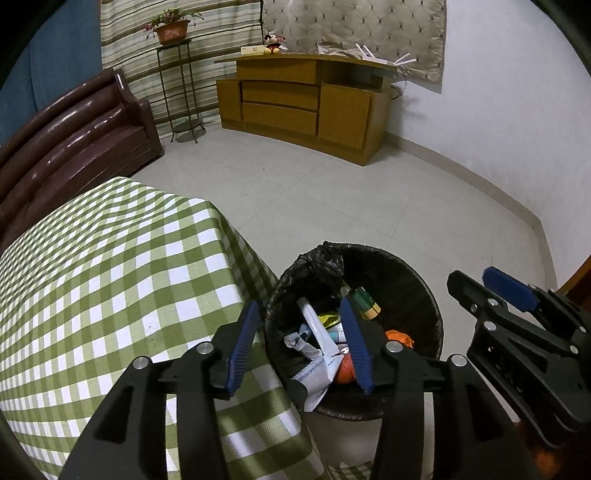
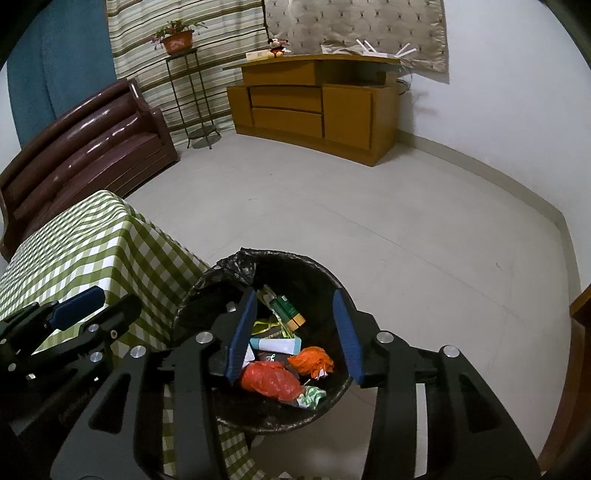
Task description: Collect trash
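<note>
Left gripper (image 1: 299, 347) spread wide, nothing between the blue pads, poised over the near-left rim of the trash bin (image 1: 424, 295), one finger above the desk (image 1: 110, 266) edge, the other above the bin's contents. Right gripper (image 2: 291, 334) likewise wide and empty, hanging straight over the bin's mouth; seen from the left wrist, just right of the bin.

Inside the bin, lined with a black bag (image 2: 236, 266): crumpled red plastic (image 2: 269, 380) at the near side, an orange wad (image 2: 312, 362) just right of it, a scrap of green-and-white wrapper (image 2: 310, 397) against the near wall, a pale blue tube (image 2: 277, 345) across the middle, a green box (image 2: 290, 312) toward the far side, yellow-green wrapping (image 2: 271, 326) beside it. Also white printed paper (image 1: 314, 373) leaning on the bin's left wall.

Left of the bin, touching it: the desk under a green-and-white checked cloth. Beyond the bin, across bare tiled floor (image 2: 369, 221): a wooden cabinet (image 2: 314, 110) against the wall, carrying a small plush toy (image 2: 275, 47). Left of the cabinet, a metal stand with a potted plant (image 2: 177, 38), then a dark brown sofa (image 2: 85, 147) behind the desk. Striped curtain (image 2: 192, 22) behind the stand.
</note>
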Demonstrator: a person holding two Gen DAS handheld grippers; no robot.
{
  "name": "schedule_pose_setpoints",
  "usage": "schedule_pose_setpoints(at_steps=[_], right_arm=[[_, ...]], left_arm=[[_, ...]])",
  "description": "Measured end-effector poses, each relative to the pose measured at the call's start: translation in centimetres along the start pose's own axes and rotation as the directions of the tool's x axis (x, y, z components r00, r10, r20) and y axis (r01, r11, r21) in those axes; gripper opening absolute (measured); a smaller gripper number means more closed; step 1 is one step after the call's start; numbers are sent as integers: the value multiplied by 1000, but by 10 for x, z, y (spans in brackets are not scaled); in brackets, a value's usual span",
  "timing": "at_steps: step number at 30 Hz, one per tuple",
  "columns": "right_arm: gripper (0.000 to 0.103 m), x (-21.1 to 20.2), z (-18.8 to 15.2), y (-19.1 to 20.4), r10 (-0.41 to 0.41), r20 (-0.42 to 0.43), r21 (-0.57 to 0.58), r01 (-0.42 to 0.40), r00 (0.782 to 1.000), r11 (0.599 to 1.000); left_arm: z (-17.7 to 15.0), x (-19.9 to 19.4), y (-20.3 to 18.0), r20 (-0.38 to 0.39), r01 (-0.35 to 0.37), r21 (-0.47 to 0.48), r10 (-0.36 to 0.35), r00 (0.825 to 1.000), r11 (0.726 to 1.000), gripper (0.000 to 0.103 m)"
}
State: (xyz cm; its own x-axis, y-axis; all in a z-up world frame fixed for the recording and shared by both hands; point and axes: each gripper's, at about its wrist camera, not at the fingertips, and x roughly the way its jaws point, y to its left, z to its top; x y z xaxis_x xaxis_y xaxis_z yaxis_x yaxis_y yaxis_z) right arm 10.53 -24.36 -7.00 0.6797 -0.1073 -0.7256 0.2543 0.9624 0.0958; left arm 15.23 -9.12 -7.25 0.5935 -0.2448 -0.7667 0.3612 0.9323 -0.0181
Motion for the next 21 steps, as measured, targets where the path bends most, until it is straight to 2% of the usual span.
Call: schedule_pose_setpoints(at_steps=[7,10,19,21], right_arm=[[50,-19,-7,2,-17,13,8,17,1000,1000],[54,-30,-10,2,-26,28,9,25,999,1000],[56,-65,-15,10,-36,75,-3,36,997,999],[61,-72,-18,12,-37,86,-11,38,996,999]], left_arm=[[-7,-12,5,16,-3,-15,3,1000,1000,52],[-11,-22,5,33,-9,-18,10,999,1000,55],[-27,-63,15,102,-35,-37,39,994,999,69],[-31,-71,17,117,-47,-36,51,992,998,70]])
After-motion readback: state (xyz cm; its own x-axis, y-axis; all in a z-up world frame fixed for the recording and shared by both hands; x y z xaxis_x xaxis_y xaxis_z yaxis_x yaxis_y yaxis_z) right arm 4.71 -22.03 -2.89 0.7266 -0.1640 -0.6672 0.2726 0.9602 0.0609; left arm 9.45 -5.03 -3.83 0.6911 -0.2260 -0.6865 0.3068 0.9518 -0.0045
